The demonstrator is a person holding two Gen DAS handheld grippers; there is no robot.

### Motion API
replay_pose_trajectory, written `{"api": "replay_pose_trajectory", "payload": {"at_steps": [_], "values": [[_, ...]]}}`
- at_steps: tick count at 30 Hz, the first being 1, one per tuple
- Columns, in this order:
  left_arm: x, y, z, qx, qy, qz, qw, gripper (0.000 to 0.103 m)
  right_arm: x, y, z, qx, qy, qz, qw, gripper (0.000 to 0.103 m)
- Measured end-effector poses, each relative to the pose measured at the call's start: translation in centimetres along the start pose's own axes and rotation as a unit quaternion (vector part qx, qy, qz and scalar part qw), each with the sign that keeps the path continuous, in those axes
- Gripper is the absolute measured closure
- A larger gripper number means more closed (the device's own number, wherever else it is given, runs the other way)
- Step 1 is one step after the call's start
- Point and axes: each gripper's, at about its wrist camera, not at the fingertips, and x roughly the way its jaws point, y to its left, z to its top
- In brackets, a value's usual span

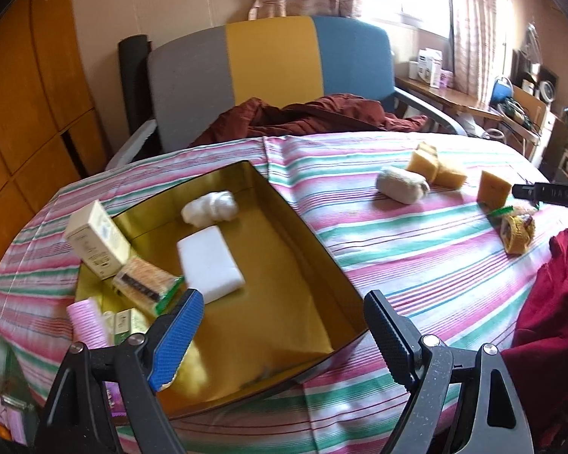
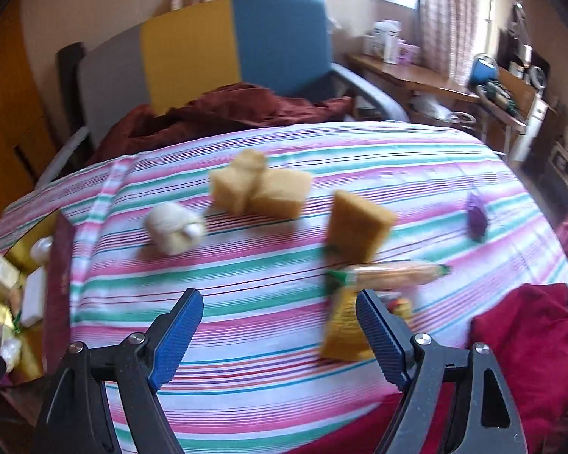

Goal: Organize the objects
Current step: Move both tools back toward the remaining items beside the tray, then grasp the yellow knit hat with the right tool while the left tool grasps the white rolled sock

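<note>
A gold open box (image 1: pixel 276 302) lies on the striped cloth, holding a white sock roll (image 1: pixel 210 208), a white foam block (image 1: pixel 210 265), a cream carton (image 1: pixel 96 244) and a cracker packet (image 1: pixel 145 283). My left gripper (image 1: pixel 283 297) hangs open over the box's near end, with nothing between its fingers. My right gripper (image 2: pixel 278 295) is open above bare cloth, and a yellow packet (image 2: pixel 344 325) lies just beside its right finger. Farther off sit a beige sock roll (image 2: pixel 174 232), stacked yellow sponges (image 2: pixel 259 187), a single sponge (image 2: pixel 356 223), a long biscuit packet (image 2: pixel 394 274) and a small purple item (image 2: pixel 477 221).
A grey, yellow and blue chair (image 1: pixel 269 64) stands behind the table with a dark red cloth (image 1: pixel 310 113) on it. Red fabric (image 2: pixel 530 336) lies at the table's near right edge. A cluttered wooden desk (image 2: pixel 416 75) runs along the right wall. A pink roll (image 1: pixel 87 321) sits by the box.
</note>
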Motion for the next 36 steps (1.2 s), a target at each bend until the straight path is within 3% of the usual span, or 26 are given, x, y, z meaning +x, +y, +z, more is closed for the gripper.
{"api": "replay_pose_trajectory", "payload": {"at_steps": [14, 16, 23, 27, 33, 35, 36], "values": [[1.3, -4.8, 1.6, 0.055, 0.004, -0.043, 0.9976, 0.015, 0.8, -10.4, 0.9, 0.137, 0.043, -0.028, 0.989, 0.019], [1.7, -5.4, 1.9, 0.061, 0.007, -0.049, 0.9969, 0.015, 1.5, -10.5, 0.8, 0.128, 0.059, -0.033, 0.989, 0.019], [2.9, -7.2, 2.9, 0.075, 0.015, -0.064, 0.995, 0.014, 4.3, -9.0, 0.4, 0.106, 0.116, 0.012, 0.987, 0.019], [3.5, -8.1, 3.8, 0.074, 0.017, -0.072, 0.9945, 0.014, 6.3, -8.3, 0.8, 0.101, 0.142, 0.008, 0.985, 0.019], [4.8, -9.2, 5.1, 0.082, 0.017, -0.08, 0.9933, 0.014, 9.1, -7.5, -1.1, 0.125, 0.199, 0.039, 0.971, 0.019], [5.5, -9.5, 5.7, 0.08, 0.019, -0.082, 0.9932, 0.014, 9.4, -7.4, -1.4, 0.128, 0.201, 0.047, 0.97, 0.025], [5.9, -9.5, 6.0, 0.077, 0.022, -0.083, 0.9933, 0.014, 9.1, -7.2, -1.2, 0.122, 0.192, 0.05, 0.972, 0.038]]}}
